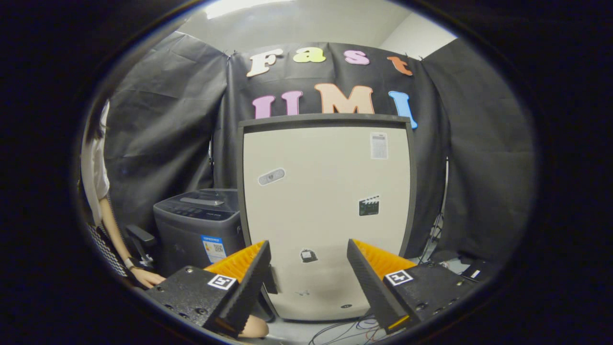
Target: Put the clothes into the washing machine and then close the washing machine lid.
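Observation:
A dark grey top-loading washing machine (198,230) stands on the floor beyond my left finger, partly hidden behind a tall beige cabinet. Its lid (203,201) lies flat on top, down. My gripper (309,244) is open, with a wide gap and nothing between the fingers. It points at the lower front of the cabinet, well short of the machine.
The beige cabinet (325,191) with a dark frame and a few stickers stands straight ahead. A person (96,163) sits beside the washing machine, one hand (146,277) low by my left finger. A black chair arm (140,237) and loose floor cables (345,330) lie near.

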`<state>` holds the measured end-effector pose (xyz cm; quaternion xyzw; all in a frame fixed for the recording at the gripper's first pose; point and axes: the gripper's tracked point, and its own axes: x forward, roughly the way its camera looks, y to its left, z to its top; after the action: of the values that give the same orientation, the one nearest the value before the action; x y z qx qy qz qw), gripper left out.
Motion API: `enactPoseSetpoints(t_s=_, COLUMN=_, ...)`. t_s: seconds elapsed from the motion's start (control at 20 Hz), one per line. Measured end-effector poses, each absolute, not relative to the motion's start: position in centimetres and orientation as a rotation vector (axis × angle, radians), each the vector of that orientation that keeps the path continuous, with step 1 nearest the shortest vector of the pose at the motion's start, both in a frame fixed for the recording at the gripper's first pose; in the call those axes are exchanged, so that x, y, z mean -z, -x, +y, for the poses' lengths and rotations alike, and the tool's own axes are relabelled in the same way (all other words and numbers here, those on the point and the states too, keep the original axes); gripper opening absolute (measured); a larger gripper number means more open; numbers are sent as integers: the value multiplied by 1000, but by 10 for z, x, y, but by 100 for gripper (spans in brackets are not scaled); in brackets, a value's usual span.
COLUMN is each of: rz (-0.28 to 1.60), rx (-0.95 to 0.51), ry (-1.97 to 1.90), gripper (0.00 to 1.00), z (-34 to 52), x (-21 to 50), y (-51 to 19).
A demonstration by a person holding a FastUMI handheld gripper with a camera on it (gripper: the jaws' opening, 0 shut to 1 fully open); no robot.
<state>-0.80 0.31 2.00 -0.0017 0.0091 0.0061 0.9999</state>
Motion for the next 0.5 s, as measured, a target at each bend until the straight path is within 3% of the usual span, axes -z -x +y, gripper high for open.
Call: enactPoseSetpoints(t_s=0.5, rz=4, rx=-13, ry=3, gripper=97, z=3, x=-19, y=5)
